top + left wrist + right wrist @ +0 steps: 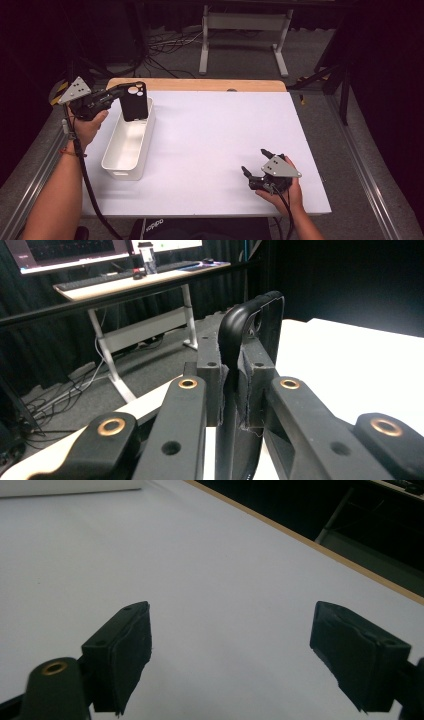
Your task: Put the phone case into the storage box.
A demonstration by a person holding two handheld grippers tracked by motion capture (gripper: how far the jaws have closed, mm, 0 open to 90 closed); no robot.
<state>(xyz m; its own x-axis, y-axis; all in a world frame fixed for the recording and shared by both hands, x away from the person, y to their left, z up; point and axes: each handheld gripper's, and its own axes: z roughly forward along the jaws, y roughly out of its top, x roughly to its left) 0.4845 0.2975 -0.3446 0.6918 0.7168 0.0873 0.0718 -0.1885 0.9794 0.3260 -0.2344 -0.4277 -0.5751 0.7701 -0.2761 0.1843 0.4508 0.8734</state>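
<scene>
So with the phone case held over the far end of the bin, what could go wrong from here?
1. The left gripper pinches the black phone case only by one edge, near its top corner; it could pivot or slip.
2. The case hangs upright over the white bin, near its far wall; released there, it might catch the rim and tip out.
3. The right gripper rests open, too far off to steady the bin.

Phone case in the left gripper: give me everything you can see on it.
The black phone case looks like matte rubbery plastic, with rounded corners and round camera cutouts near its top. It is empty and held roughly upright, its lower end over the far end of the white bin; whether it touches the bin I can't tell. The left gripper is shut on its edge, the padded jaws pinching it from both sides in the left gripper view.
</scene>
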